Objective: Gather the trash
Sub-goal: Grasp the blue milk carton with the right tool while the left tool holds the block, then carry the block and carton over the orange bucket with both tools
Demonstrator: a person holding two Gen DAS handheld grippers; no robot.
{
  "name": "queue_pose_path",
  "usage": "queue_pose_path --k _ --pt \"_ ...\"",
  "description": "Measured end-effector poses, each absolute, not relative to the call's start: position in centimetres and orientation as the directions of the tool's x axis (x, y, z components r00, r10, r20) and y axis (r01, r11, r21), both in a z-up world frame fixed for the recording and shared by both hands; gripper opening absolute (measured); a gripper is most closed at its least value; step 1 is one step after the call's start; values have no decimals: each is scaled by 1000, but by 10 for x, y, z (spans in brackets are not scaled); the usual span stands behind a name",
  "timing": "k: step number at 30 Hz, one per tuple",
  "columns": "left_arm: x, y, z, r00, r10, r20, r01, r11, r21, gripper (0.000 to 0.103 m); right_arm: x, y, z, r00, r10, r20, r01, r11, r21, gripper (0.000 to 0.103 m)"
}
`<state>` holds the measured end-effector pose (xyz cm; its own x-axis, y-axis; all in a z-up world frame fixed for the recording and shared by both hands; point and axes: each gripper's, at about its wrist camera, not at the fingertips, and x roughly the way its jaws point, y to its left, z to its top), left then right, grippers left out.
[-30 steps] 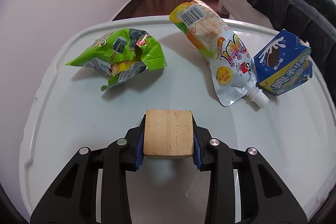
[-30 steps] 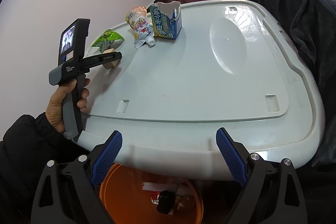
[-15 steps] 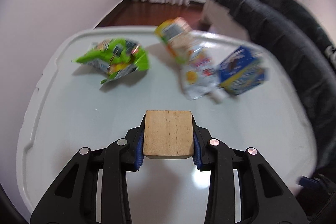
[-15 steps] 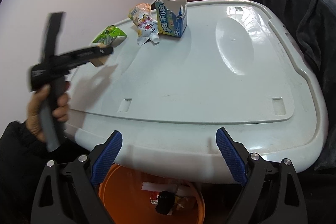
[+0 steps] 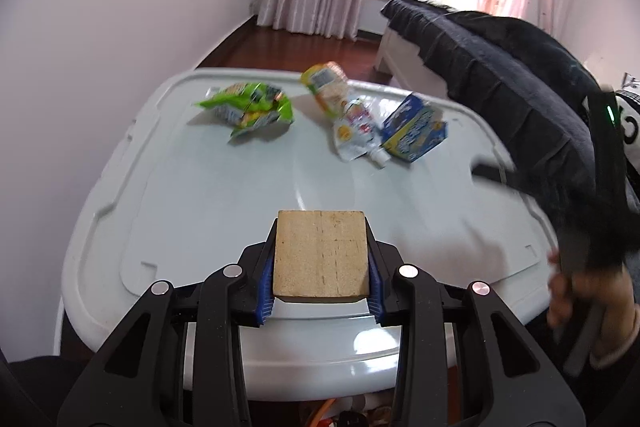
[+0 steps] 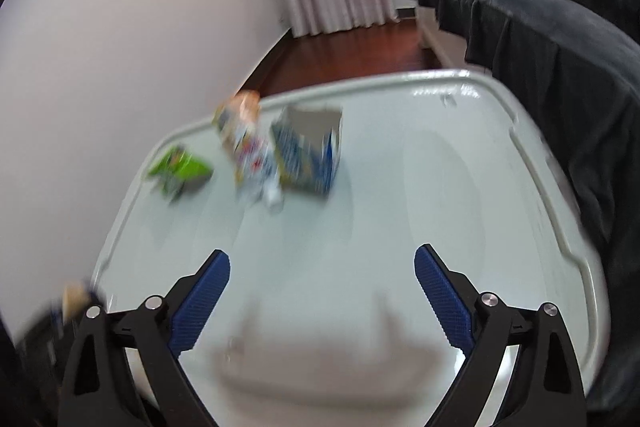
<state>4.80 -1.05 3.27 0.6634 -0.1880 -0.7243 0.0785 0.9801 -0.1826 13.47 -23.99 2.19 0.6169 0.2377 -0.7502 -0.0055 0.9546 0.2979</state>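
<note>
My left gripper [image 5: 321, 263] is closed tight on a wood block [image 5: 321, 259], its blue pads [image 5: 266, 287] pressed against both sides. The block is pale tan, squarish, with faint grain lines and a speckled face, and I hold it above the near edge of the white lid [image 5: 192, 195].

The trash sits together at the far end of the lid. Furthest left is the green wrapper [image 5: 248, 107], crumpled and torn open, lying flat with its printed side up. Beside it, apart by a small gap, lies the pouch [image 5: 348, 115], a spouted drink pouch with an orange and yellow top, a barcode label and a white cap pointing toward me. Touching the pouch's right side is the blue carton [image 5: 414, 135]; from my right camera the carton [image 6: 308, 155] stands with its torn top open and I see only bare grey card inside. That view is blurred, so I cannot read any print.

Below the lid's near edge I catch a sliver of orange and some dark bits, too cut off to identify.

My right gripper [image 6: 322, 299] is wide open with nothing between its fingers, hovering over the near part of the lid, well apart from the trash. A dark cloth [image 5: 520, 99] drapes along the right.
</note>
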Motion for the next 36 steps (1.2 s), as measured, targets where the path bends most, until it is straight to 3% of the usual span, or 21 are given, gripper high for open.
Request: queue_pose_path --k 13,15,17,27,36 --pt "43 6 30 661 -221 -717 52 967 -250 35 224 -212 -17 637 148 -756 172 929 327 90" --pt "42 7 29 660 -219 -719 49 967 -250 35 233 -211 -25 621 153 -769 186 924 334 78" --pt "41 9 28 660 -216 -720 43 967 -250 35 239 -208 -36 591 153 -792 201 923 328 53" --pt "43 13 20 644 -197 -740 12 969 -247 35 211 -215 -21 603 146 -784 145 947 288 53" --pt "37 -12 14 655 -169 -737 67 984 -166 35 111 -244 15 589 202 -783 30 962 271 53"
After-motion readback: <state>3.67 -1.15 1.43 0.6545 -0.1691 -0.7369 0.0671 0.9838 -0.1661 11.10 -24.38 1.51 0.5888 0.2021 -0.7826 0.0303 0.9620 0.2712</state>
